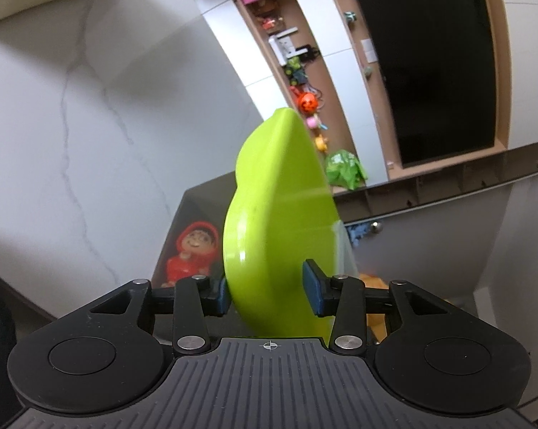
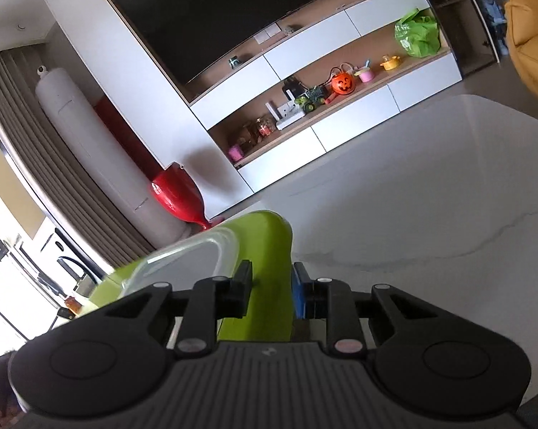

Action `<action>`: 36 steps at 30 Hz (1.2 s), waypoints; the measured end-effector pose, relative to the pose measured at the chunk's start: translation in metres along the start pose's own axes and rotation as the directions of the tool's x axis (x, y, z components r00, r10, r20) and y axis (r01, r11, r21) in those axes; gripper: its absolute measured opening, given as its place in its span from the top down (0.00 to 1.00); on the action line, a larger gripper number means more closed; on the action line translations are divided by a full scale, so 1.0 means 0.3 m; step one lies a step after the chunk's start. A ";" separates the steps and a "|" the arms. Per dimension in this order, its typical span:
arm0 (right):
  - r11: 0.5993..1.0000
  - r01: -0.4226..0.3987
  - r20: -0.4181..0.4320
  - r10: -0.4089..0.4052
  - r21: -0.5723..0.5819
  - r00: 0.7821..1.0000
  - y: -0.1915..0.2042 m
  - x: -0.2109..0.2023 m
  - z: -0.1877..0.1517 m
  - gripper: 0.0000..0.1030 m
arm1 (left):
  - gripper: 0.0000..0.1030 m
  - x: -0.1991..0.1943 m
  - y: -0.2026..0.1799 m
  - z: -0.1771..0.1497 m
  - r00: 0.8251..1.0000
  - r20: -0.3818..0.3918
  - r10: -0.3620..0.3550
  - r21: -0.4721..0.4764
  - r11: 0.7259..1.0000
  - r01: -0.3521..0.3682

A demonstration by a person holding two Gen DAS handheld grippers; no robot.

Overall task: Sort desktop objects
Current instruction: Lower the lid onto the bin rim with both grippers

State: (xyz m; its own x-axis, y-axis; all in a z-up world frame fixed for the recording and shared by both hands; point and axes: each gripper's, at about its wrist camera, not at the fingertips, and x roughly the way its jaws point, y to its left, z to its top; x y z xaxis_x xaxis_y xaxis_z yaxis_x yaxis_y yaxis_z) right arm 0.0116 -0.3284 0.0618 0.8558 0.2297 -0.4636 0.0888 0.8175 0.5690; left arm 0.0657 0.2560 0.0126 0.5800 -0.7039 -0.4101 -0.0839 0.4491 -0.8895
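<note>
The left gripper (image 1: 269, 287) is clamped on a lime-green plastic tray (image 1: 276, 221), which stands on edge at centre frame. In the right wrist view the right gripper (image 2: 270, 295) pinches the same tray's rim at lower centre, a clear lid (image 2: 186, 261) beside it. Beyond lies the white marble table (image 2: 430, 193), then a shelf unit (image 2: 326, 114) with toys at the top.
</note>
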 end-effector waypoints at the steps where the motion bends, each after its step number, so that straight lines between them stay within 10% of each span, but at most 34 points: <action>1: 1.000 -0.005 0.002 0.005 0.007 1.000 0.002 -0.013 -0.006 0.73 | 0.46 -0.010 0.003 0.000 1.000 0.009 0.014 0.006 1.000 -0.014; 4: 0.999 -0.013 0.012 0.012 0.034 1.000 -0.001 -0.069 -0.036 0.46 | 0.45 -0.046 0.004 0.000 0.997 0.047 0.063 0.040 0.997 -0.065; 12: 0.985 -0.058 0.016 0.056 0.163 0.998 -0.092 -0.249 -0.191 0.34 | 0.20 -0.120 -0.072 0.026 0.953 0.213 0.216 0.161 0.954 -0.253; 21: 0.993 -0.052 0.006 0.052 0.106 0.999 -0.060 -0.170 -0.103 0.24 | 0.20 0.070 -0.100 0.116 0.981 0.006 0.192 0.171 0.967 -0.190; 27: 0.984 -0.102 -0.116 0.119 0.144 0.986 -0.045 -0.007 -0.021 0.24 | 0.20 0.155 -0.078 0.152 0.979 -0.034 0.199 0.154 0.969 -0.191; 30: 0.974 -0.155 -0.109 0.175 0.167 0.979 -0.048 0.025 -0.020 0.41 | 0.31 0.175 -0.079 0.174 0.981 -0.044 0.190 0.134 0.974 -0.182; 36: 0.975 -0.159 -0.080 0.173 0.155 0.982 -0.022 -0.032 -0.049 0.40 | 0.30 0.123 -0.196 0.118 0.980 0.035 0.197 0.270 0.942 -0.199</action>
State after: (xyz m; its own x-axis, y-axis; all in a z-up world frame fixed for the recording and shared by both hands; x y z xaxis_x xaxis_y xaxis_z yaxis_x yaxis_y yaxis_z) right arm -0.0047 -0.3282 0.0526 0.8146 0.4093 -0.4109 0.0289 0.6789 0.7337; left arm 0.1205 0.2231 0.0570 0.5804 -0.5817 -0.5699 0.0241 0.7118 -0.7020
